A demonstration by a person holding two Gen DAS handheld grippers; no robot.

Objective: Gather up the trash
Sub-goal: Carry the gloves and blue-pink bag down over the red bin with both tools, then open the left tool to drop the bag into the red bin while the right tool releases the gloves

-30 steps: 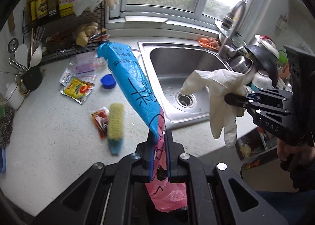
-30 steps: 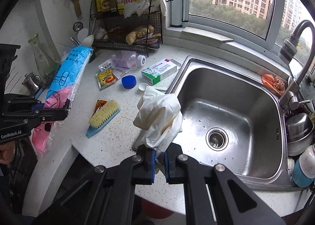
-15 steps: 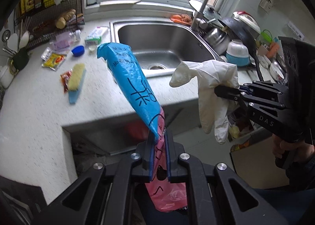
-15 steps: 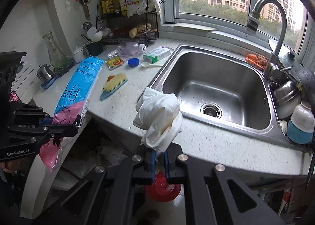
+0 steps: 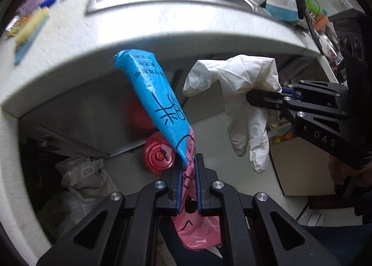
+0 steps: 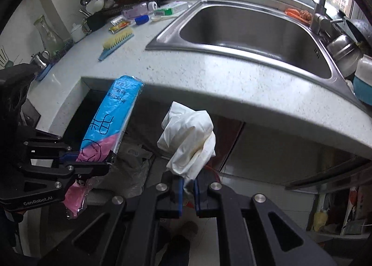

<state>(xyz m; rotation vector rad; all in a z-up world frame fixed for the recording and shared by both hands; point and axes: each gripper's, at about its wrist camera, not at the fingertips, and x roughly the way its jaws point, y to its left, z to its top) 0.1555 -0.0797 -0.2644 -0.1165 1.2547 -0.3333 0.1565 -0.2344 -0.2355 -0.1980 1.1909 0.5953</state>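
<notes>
My left gripper (image 5: 187, 161) is shut on a long blue and pink plastic packet (image 5: 155, 100) that sticks up and away from the jaws; from the right wrist view the same packet (image 6: 109, 119) and left gripper (image 6: 107, 163) sit at the left. My right gripper (image 6: 188, 180) is shut on a crumpled white glove (image 6: 190, 135). In the left wrist view that glove (image 5: 241, 93) hangs from the right gripper (image 5: 251, 98) with its fingers drooping. Both grippers hang in front of the counter edge (image 6: 232, 96), over the floor. A red bin lid (image 5: 159, 156) lies below, behind the packet.
The steel sink (image 6: 251, 33) is set in the speckled counter. A yellow scrub brush (image 6: 117, 42), wrappers, a blue cap (image 6: 141, 19) and a small box lie on the counter. A crumpled pale plastic bag (image 5: 81, 182) sits under the counter. Pots and bowls (image 5: 281, 5) stand at the right.
Both grippers have dropped from above the countertop to in front of and below its edge, still holding the packet and the glove. The red lid under the counter has come into view.
</notes>
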